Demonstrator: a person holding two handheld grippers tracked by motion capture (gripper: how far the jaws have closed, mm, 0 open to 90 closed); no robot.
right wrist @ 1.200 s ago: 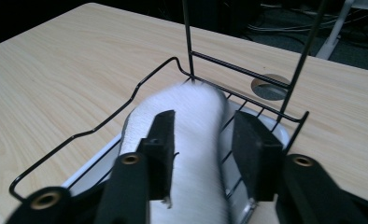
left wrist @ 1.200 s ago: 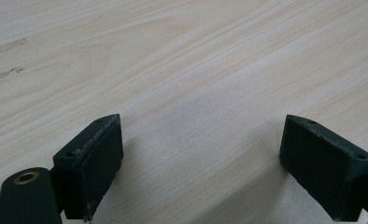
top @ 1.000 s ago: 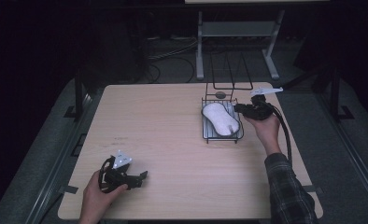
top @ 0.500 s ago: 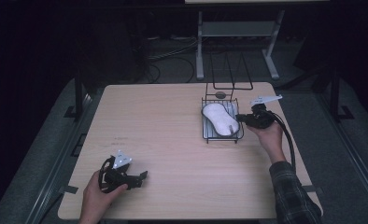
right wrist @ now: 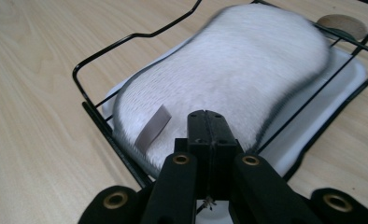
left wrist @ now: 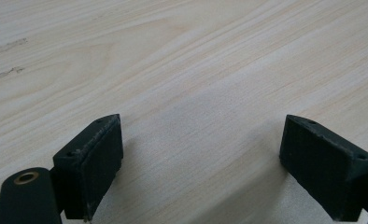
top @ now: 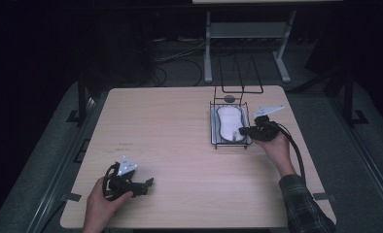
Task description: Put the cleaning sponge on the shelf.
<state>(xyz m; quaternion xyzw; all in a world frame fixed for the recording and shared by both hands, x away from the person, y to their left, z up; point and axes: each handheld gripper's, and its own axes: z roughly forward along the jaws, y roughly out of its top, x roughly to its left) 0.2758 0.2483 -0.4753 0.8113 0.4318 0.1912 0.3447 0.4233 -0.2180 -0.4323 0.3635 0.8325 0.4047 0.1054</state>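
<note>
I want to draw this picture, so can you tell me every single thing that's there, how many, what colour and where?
Table: one, pale wood, under everything.
Wire rack: one, black, right half of the table.
Tray: one, white, inside the rack.
Fluffy pad: one, white with a small tag, on the tray.
Round disc: one, brownish, at the rack's far end.
Left gripper: one, black, jaws wide apart, near left corner.
Right gripper: one, black, jaws shut, at the pad's edge.
Hands: two, holding the grippers.

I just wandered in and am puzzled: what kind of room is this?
Probably a lab or test workspace, not a home. A bare wooden table stands in a dark room, loose cables lie on the floor behind it, and a person works with a handheld gripper at a wire rack.
</note>
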